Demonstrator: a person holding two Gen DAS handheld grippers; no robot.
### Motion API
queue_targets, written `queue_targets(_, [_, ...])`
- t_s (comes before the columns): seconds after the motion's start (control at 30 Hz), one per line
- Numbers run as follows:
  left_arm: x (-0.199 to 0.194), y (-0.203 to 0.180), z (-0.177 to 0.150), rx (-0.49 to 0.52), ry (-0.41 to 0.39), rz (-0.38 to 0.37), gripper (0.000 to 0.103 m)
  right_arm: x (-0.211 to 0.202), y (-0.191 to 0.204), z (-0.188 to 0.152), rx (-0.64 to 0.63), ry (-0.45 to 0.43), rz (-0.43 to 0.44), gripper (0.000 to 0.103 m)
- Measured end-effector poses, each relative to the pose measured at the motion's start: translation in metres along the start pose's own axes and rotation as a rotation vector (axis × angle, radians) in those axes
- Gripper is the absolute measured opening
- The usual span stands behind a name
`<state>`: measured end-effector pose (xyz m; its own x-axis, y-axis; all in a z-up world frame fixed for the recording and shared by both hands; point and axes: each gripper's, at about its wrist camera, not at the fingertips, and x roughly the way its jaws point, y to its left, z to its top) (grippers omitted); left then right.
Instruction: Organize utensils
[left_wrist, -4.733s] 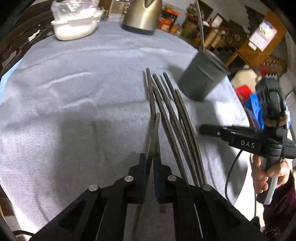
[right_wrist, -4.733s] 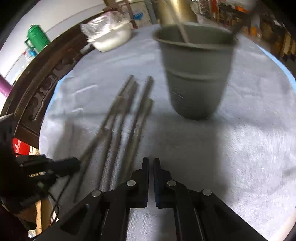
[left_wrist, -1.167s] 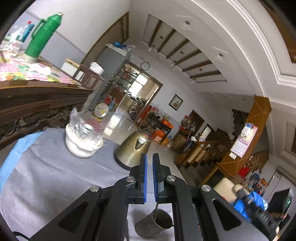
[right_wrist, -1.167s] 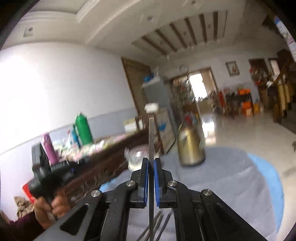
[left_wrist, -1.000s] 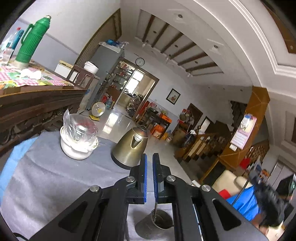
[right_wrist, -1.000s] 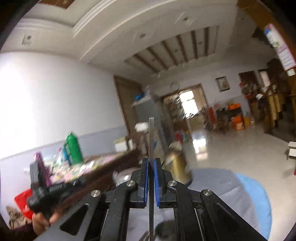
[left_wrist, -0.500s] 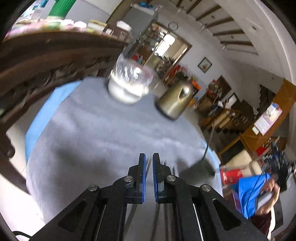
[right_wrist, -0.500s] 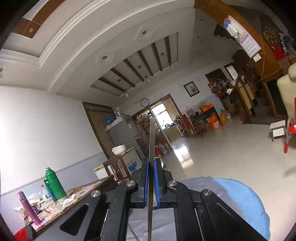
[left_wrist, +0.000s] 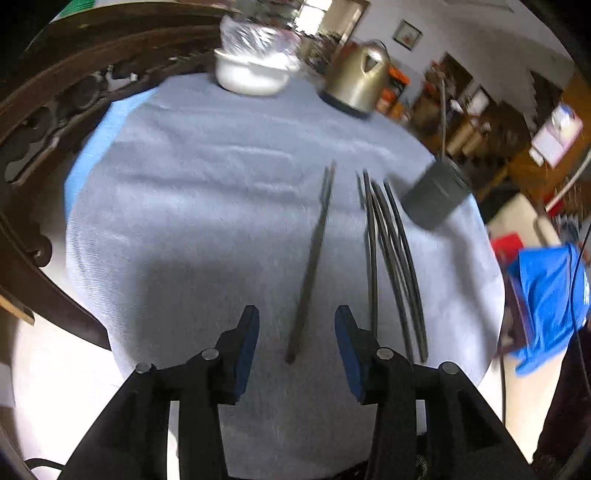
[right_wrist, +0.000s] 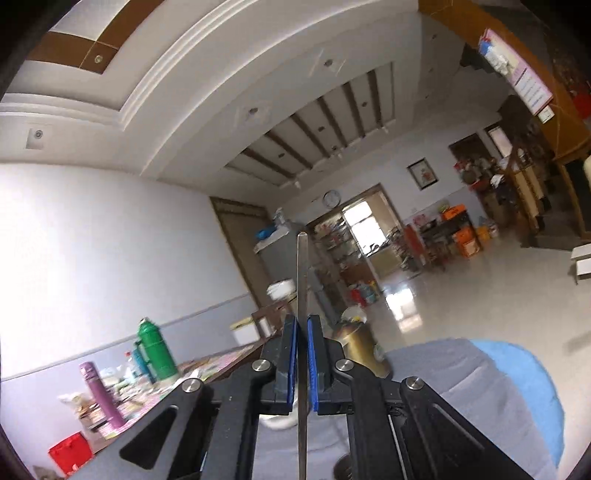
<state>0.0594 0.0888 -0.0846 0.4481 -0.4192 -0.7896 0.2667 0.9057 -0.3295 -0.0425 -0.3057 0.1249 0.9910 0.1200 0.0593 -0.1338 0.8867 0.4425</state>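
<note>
My left gripper (left_wrist: 296, 332) points down at the grey cloth (left_wrist: 207, 221), its jaws opening, with nothing pressed between the pads. One chopstick (left_wrist: 312, 258) lies on the cloth, its near end between my fingertips but clear of both. A bundle of chopsticks (left_wrist: 391, 258) lies just to its right. The cup (left_wrist: 436, 199) stands far right, with one chopstick upright in it. A kettle (left_wrist: 358, 83) and a white bowl (left_wrist: 251, 74) sit at the far edge. My right gripper (right_wrist: 302, 325) is clamped on a stick (right_wrist: 303, 280) that points straight up.
</note>
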Motion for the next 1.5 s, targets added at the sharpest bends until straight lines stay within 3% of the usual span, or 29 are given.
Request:
queue_targets(0.1, [-0.003, 0.001, 0.001, 0.113, -0.012, 0.047, 0.043, -0.001, 0.004, -0.012, -0.004, 0.048, 0.017, 0.006])
queue_targets(0.17, [-0.005, -0.001, 0.005, 0.246, -0.018, 0.096, 0.043, -0.002, 0.005, -0.022, -0.018, 0.080, 0.019, 0.006])
queue_targets(0.3, [-0.003, -0.018, 0.009, 0.644, -0.027, 0.179, 0.040, 0.001, -0.002, -0.045, -0.007, 0.171, 0.016, 0.006])
queue_targets(0.43, [0.010, -0.043, 0.005, 1.055, -0.007, 0.202, 0.037, 0.004, -0.016, -0.057, 0.026, 0.222, -0.004, 0.006])
queue_targets(0.53, [0.018, -0.055, 0.001, 1.268, 0.004, 0.178, 0.037, 0.003, -0.020, -0.060, 0.038, 0.237, -0.020, 0.006])
queue_targets(0.67, [0.029, -0.064, -0.003, 1.463, 0.052, 0.122, 0.037, 0.003, -0.019, -0.067, 0.044, 0.251, -0.041, 0.006])
queue_targets(0.83, [0.047, -0.065, -0.010, 1.600, 0.100, 0.103, 0.036, 0.004, -0.022, -0.065, 0.065, 0.252, -0.061, 0.006])
queue_targets(1.07, [0.058, -0.074, -0.013, 1.673, 0.093, 0.062, 0.036, 0.012, -0.036, -0.067, 0.116, 0.257, -0.076, 0.006])
queue_targets(1.2, [0.067, -0.086, -0.003, 1.604, 0.071, 0.043, 0.036, 0.016, -0.045, -0.069, 0.146, 0.259, -0.083, 0.006])
queue_targets(1.3, [0.062, -0.083, 0.024, 1.416, 0.102, 0.002, 0.036, 0.015, -0.050, -0.067, 0.142, 0.254, -0.096, 0.006])
queue_targets(1.4, [0.046, -0.065, 0.046, 1.122, 0.122, -0.029, 0.036, 0.014, -0.056, -0.067, 0.156, 0.247, -0.095, 0.006])
queue_targets(1.5, [0.032, -0.051, 0.042, 1.013, 0.105, 0.015, 0.036, 0.015, -0.057, -0.070, 0.168, 0.252, -0.083, 0.006])
